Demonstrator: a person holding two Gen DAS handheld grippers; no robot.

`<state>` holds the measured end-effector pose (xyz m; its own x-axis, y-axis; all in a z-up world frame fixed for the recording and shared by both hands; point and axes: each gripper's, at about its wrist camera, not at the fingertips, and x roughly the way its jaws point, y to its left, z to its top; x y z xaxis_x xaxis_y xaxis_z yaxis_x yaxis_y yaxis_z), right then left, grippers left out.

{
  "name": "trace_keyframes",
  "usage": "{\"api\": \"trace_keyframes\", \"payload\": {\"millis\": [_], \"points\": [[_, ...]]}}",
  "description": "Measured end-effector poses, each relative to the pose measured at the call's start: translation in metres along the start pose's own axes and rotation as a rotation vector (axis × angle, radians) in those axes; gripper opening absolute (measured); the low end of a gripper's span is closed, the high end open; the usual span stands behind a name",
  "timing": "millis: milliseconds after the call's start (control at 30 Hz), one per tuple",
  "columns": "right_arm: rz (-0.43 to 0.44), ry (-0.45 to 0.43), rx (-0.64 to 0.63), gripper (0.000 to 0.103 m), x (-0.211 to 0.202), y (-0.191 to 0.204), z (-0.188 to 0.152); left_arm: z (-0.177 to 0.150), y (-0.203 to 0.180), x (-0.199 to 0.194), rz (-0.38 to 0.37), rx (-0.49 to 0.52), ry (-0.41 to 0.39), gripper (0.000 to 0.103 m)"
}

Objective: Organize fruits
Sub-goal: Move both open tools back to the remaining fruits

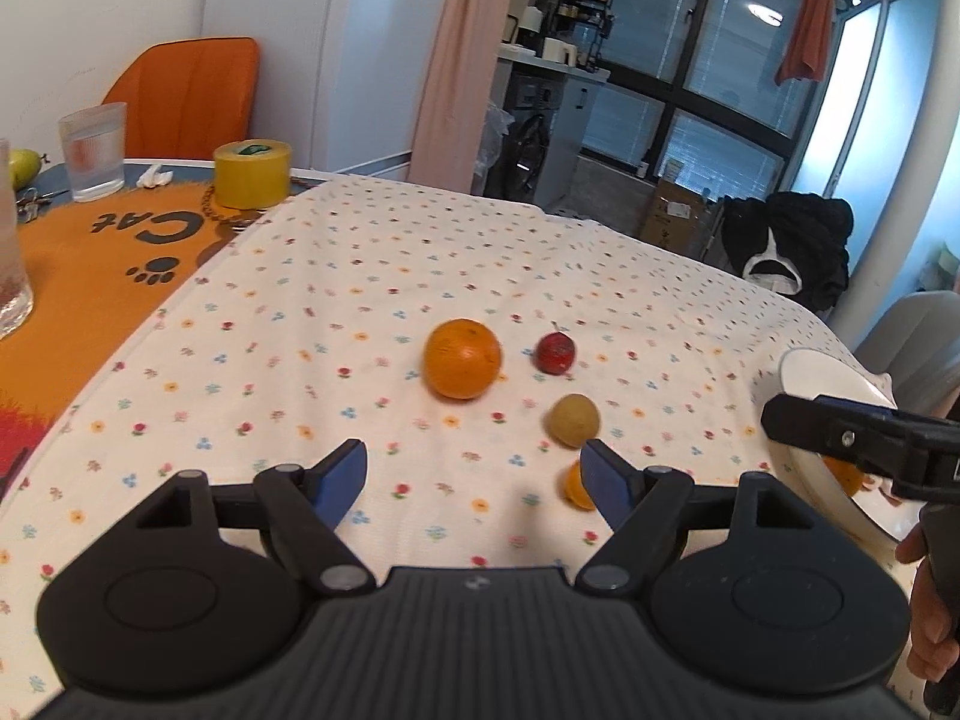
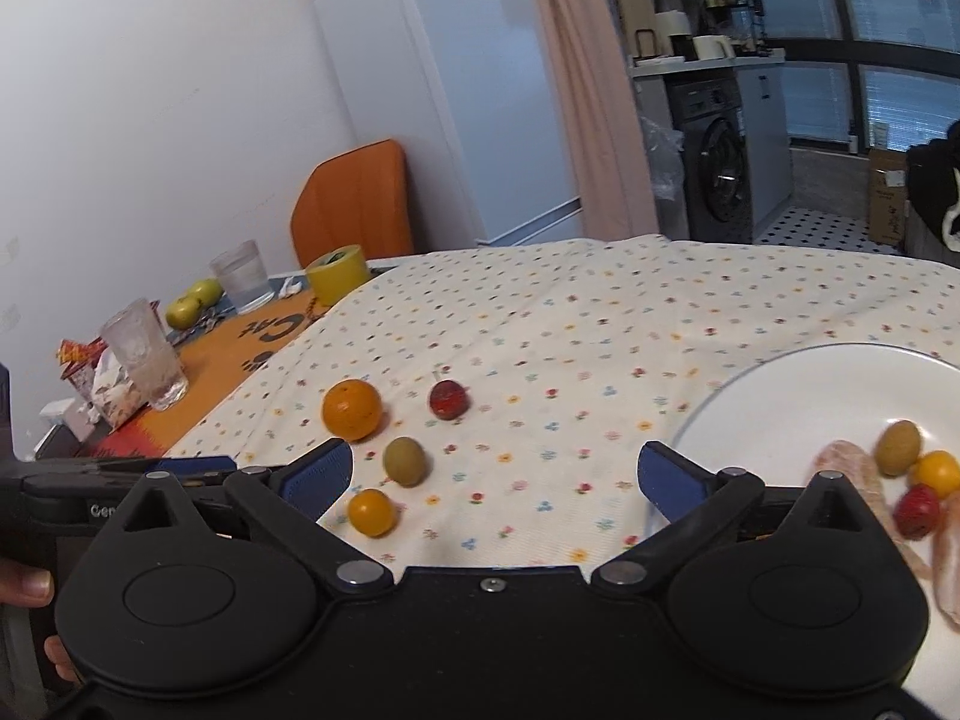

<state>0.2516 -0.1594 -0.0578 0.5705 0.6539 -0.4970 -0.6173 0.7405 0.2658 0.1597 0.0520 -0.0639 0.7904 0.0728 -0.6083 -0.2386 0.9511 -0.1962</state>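
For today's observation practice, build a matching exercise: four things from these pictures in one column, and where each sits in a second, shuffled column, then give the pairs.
Things:
1. orange
2. tape roll
3. plate
4. pear

Places:
A. at the table's right side, holding small fruits
B. on the floral cloth, beside a small red fruit
C. at the cloth's far-left edge, near the orange chair
D. behind the glasses, by the wall

Pairs: 1-B, 2-C, 3-A, 4-D

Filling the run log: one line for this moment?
left gripper open | right gripper open | four fruits on cloth | three on plate
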Motion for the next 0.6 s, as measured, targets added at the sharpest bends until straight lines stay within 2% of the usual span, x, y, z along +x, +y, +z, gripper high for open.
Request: {"api": "trace_keyframes", "payload": {"millis": [167, 467, 600], "points": [[0.022, 0.018, -0.026, 0.1, 0.01, 0.014, 0.001, 0.001, 0.01, -0.002, 0.018, -0.011, -0.009, 0.076], [0.045, 0.069, -0.065, 0.079, 0.034, 0.034, 0.004, 0.003, 0.025, -0.005, 0.029, -0.031, -0.023, 0.076], [0.048, 0.1, -0.08, 0.064, 0.046, 0.04, 0.004, 0.007, 0.028, -0.002, 0.025, -0.032, -0.024, 0.076]]}}
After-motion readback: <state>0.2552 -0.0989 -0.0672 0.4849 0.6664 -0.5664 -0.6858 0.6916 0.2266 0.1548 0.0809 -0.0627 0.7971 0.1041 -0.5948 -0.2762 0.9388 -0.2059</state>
